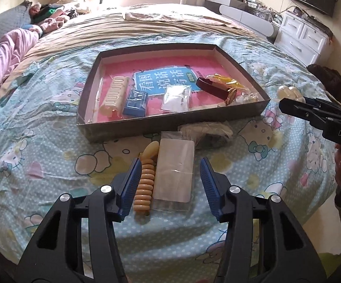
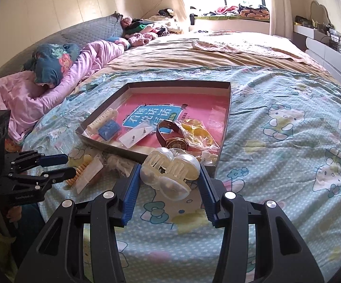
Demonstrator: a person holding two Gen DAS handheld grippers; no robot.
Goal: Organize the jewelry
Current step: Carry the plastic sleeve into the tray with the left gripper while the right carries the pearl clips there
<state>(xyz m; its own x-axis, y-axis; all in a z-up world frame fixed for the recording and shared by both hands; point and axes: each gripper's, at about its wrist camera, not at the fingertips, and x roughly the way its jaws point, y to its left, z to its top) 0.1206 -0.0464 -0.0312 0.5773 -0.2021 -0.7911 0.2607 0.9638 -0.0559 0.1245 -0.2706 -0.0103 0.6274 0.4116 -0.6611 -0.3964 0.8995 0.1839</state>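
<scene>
1. We're holding the left gripper (image 1: 169,186) wide open over the bedspread (image 1: 40,146), gripping nothing; an orange coil hair tie (image 1: 143,188) and a clear packet (image 1: 174,172) are lying between its fingers, just in front of the tray (image 1: 170,122).
2. We're keeping the right gripper (image 2: 169,188) spread around a pearly claw clip (image 2: 170,172), at the tray's near corner; can't tell if the pads are touching it.
3. Inside the tray a watch (image 2: 172,139), blue box (image 1: 135,103) and cream clip (image 1: 114,96) are sitting.
</scene>
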